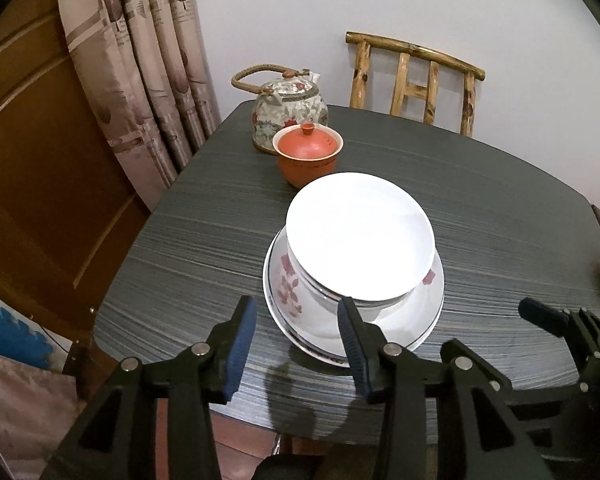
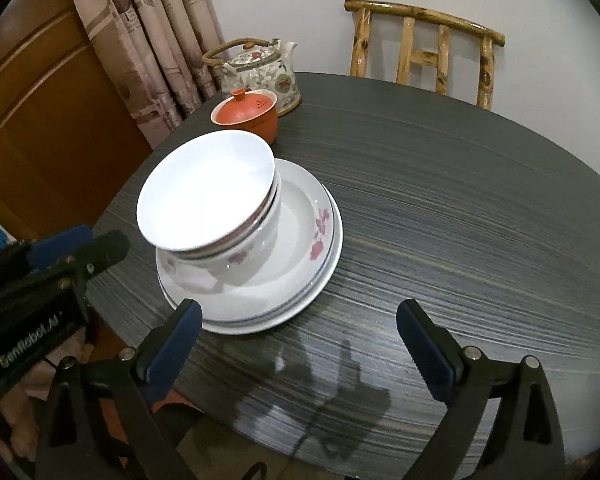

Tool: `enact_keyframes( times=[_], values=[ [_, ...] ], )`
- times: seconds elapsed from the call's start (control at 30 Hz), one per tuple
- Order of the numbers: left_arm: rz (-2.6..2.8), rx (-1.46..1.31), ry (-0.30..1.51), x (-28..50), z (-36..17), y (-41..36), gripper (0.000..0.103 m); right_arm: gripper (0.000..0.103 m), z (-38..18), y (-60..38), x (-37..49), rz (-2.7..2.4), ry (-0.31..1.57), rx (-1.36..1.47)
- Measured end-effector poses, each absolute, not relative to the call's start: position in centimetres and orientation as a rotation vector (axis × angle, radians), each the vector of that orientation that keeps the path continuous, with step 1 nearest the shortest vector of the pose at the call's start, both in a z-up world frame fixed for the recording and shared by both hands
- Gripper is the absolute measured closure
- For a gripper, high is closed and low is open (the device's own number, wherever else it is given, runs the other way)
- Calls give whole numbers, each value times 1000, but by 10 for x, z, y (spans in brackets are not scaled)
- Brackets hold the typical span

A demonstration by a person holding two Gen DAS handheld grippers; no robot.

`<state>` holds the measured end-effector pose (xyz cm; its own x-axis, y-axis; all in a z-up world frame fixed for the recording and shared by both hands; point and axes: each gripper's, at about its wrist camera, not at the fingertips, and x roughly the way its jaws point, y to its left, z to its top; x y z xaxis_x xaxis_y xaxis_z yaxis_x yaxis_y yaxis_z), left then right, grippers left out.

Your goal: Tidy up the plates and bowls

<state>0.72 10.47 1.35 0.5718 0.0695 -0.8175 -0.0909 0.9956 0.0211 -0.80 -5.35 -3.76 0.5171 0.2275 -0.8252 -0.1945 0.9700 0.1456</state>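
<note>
The bowls point(image 1: 360, 240) stand nested in one another on the stacked plates point(image 1: 428, 312), the whole pile sitting toward the near left part of the dark worktop point(image 1: 480, 200), a little in from its near edge. The nested bowls look tilted and off-centre, pushed to one side of the top plate rather than sitting squarely in the middle.

The left hand-held gripper point(image 1: 296, 344) hangs above the near edge with its jaws partly parted and nothing between them; one pad shows in front of the pile's near rim, but I cannot say it touches. The right hand-held gripper point(image 2: 300, 344) has its jaws spread wide over bare worktop just beside the plates, empty too.

At the far left corner a floral teapot point(image 1: 290, 114) and a lidded red cup point(image 1: 307, 152) stand close together, near the curtain point(image 1: 140, 60), and a wooden chair point(image 1: 414, 80) waits beyond the far edge.

To my eye the gathering is largely finished: plates together, bowls together, all in one pile. What may be left is straightening the leaning bowls, and perhaps something pale glimpsed at the worktop's right edge, too cut off to name.
</note>
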Motion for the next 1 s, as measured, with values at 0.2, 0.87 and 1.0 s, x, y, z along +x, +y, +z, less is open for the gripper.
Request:
enact_keyframes(
  times=[0.2, 0.87, 1.0],
  values=[
    [108, -7, 936, -1, 10, 107, 60, 5, -36, -50, -22, 230, 972, 17],
    [116, 1, 931, 1, -3, 111, 60, 4, -45, -36, -25, 221, 994, -33],
    [120, 6, 935, 1, -5, 112, 60, 4, -48, -34, -24, 221, 1003, -37]
  ],
)
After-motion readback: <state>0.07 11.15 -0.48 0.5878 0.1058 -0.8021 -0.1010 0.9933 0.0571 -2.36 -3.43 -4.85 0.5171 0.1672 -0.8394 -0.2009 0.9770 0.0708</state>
